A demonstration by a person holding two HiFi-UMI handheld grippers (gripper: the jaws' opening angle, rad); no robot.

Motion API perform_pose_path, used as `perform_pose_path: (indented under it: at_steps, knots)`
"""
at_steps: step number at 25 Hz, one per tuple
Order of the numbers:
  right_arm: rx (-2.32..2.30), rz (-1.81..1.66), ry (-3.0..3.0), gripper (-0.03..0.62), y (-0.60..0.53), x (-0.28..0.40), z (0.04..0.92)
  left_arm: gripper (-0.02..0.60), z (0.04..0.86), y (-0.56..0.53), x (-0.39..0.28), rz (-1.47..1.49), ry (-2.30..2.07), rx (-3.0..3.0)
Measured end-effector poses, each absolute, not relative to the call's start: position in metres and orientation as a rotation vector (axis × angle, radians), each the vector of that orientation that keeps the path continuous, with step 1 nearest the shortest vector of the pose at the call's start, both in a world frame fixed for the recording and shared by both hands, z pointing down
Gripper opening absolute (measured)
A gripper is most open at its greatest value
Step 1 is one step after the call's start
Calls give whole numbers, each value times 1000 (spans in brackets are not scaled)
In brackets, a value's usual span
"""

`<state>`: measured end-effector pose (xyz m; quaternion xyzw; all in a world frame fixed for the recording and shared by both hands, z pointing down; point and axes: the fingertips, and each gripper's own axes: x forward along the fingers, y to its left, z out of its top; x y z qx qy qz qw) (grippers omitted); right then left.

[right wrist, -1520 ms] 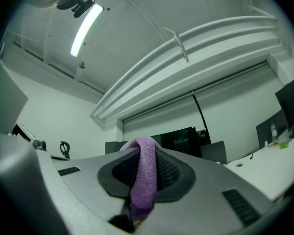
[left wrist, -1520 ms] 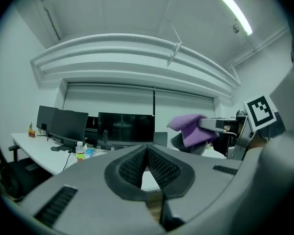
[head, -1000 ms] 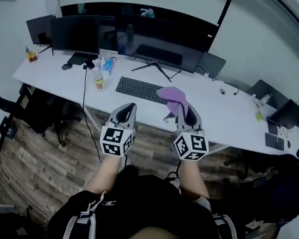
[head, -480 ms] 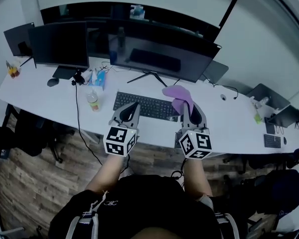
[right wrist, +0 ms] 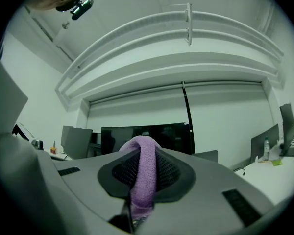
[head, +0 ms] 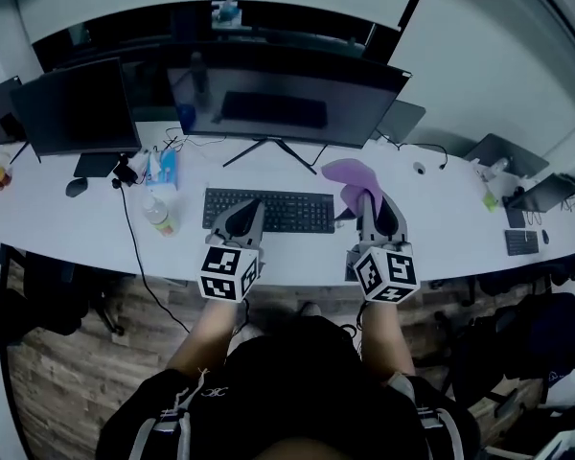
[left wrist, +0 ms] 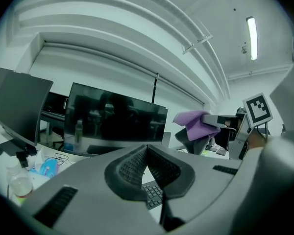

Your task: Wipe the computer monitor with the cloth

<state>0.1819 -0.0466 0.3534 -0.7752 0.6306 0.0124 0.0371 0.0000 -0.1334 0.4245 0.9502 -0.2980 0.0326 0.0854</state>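
A wide black computer monitor (head: 287,103) stands at the back of the white desk (head: 441,228), its screen dark; it also shows in the left gripper view as the monitor (left wrist: 115,124) and behind the jaws in the right gripper view (right wrist: 179,136). My right gripper (head: 364,199) is shut on a purple cloth (head: 350,178) that flops over its tips, held above the desk right of the keyboard (head: 268,211). The cloth (right wrist: 144,175) fills the gap between the pads. My left gripper (head: 247,211) hovers over the keyboard, shut and empty.
A second monitor (head: 77,113) stands at the left, with a mouse (head: 75,188), a bottle (head: 158,217) and cables near it. Laptops (head: 503,153) and small items sit on the desk at the right. Wooden floor lies below the desk edge.
Both grippers and my head have moved forward toward the desk; the wide monitor now sits centred ahead. The cloth stays held in the right gripper.
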Motion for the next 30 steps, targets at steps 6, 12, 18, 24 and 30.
perform_pose_path:
  at_steps: [6, 12, 18, 24, 30]
  knots:
    - [-2409, 74, 1841, 74, -54, 236, 343, 12, 422, -151, 41, 119, -855, 2860]
    - [-2338, 142, 1790, 74, -64, 297, 320, 12, 409, -166, 94, 129, -842, 2898]
    - [-2292, 247, 1710, 72, -79, 364, 290, 12, 404, -181, 141, 156, -851, 2908]
    - [-2245, 281, 1680, 74, -110, 421, 258, 12, 409, -200, 169, 198, -886, 2903]
    - [-2170, 278, 1681, 74, -145, 463, 234, 12, 413, -218, 187, 228, -918, 2898]
